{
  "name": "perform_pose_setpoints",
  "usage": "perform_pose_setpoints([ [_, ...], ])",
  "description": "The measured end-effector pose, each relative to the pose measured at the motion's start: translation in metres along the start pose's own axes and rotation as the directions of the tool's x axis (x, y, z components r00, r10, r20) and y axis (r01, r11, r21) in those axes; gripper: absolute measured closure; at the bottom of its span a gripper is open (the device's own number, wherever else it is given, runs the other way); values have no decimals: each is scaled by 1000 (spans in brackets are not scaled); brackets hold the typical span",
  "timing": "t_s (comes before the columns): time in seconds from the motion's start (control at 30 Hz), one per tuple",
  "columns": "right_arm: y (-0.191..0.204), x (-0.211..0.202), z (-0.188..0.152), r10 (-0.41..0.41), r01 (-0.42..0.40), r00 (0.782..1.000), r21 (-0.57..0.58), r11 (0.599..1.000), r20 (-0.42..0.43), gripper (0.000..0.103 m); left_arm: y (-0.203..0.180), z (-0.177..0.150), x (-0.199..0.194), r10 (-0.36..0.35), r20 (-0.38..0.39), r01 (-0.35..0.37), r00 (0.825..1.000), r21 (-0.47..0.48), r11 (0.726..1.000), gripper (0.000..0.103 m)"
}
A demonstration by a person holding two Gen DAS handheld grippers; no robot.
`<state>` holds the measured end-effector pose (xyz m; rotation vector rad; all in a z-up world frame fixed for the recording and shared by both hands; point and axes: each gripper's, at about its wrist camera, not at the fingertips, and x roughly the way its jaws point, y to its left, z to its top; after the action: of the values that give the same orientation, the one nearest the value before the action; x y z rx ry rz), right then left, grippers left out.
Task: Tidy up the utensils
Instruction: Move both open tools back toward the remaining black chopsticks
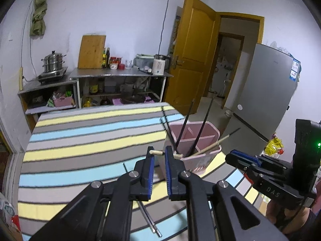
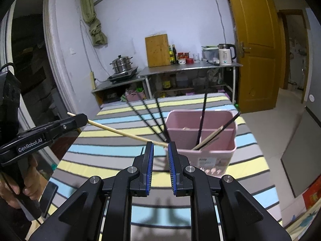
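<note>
A pink utensil holder (image 1: 197,140) (image 2: 202,138) stands on the striped table near its right edge, with black and wooden chopsticks standing in it. My left gripper (image 1: 159,151) holds a wooden chopstick (image 1: 158,152) (image 2: 124,133) crosswise at its fingertips, the far end reaching the holder's near left corner. In the right wrist view the left gripper (image 2: 80,118) is seen from the side, shut on that chopstick. My right gripper (image 2: 160,146) is open and empty just in front of the holder. Several black chopsticks (image 2: 148,116) lie fanned on the cloth behind the holder.
A metal-tipped chopstick (image 1: 149,219) lies on the striped tablecloth (image 1: 80,140) under my left gripper. Steel shelves with a pot, cutting board, bottles and kettle (image 2: 225,54) line the far wall. A yellow door (image 1: 190,56) and grey fridge (image 1: 266,92) stand to the right.
</note>
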<state>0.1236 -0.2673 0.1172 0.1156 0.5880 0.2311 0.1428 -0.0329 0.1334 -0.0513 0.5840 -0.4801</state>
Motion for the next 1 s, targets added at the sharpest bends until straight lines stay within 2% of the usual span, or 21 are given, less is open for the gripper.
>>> perform_pose_setpoints([
  [0.27,11,14,-22,30,-31,998,-17,999,-55,88,18,-29,9,10,-58,-12,998,-40,999,87],
  [0.57,10,32,-37,41,-42,994,-7,999,-106,88,22,-39,18,-4,-74,-1,997,-75,997,87],
  [0.83,5,40,-40,37,-37,991,5,999,-130,88,3,-10,31,-51,-23,50,998,-31,998,87],
  [1.0,0,43,-41,28,-27,990,10,1000,-136,88,-16,6,49,-77,-19,77,997,3,997,87],
])
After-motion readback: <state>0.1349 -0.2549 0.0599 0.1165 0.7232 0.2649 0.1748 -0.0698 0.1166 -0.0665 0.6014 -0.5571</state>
